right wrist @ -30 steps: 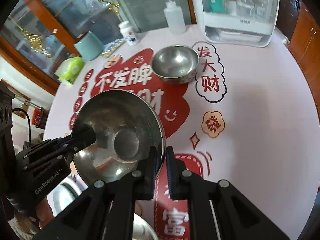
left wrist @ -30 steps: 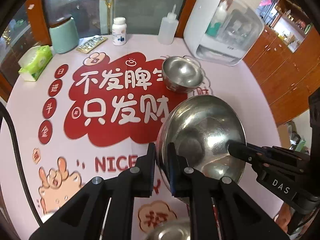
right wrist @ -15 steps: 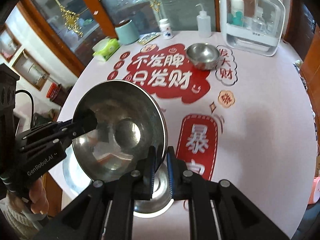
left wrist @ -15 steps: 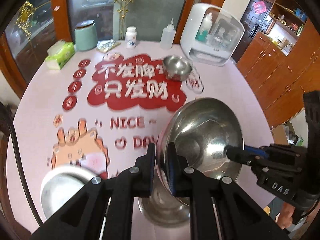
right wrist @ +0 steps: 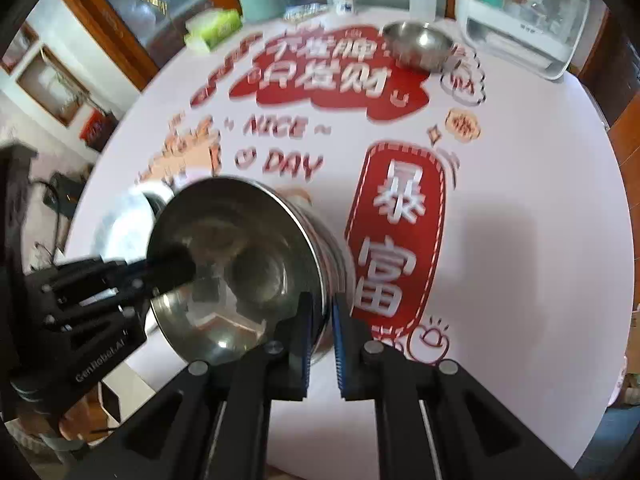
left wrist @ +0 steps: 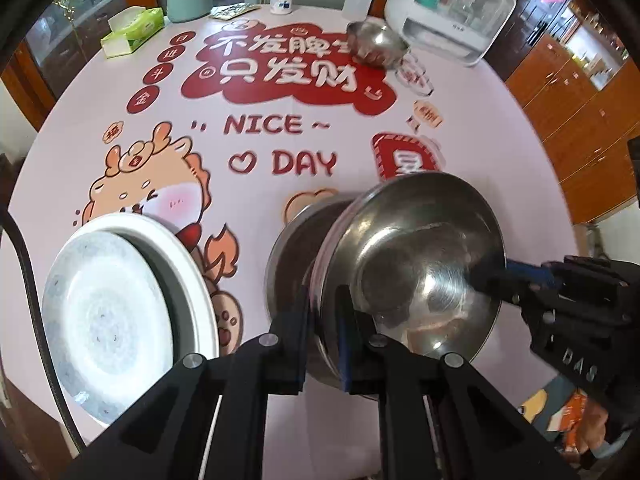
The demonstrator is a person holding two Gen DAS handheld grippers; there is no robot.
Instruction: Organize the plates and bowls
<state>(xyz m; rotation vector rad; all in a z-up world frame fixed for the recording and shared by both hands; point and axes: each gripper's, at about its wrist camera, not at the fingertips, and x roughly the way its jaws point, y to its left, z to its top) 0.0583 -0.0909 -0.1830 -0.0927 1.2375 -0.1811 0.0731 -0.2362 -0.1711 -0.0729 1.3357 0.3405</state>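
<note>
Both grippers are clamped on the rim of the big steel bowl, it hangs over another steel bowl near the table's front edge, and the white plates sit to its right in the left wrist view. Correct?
Not quite. In the left wrist view the white plates sit to the left of the big steel bowl, not the right. The rest holds: the left gripper and right gripper clamp its rim, over another steel bowl.

Left claw [left wrist: 322, 344], right claw [right wrist: 320, 340]: both clamped, pointing steeply down.
</note>
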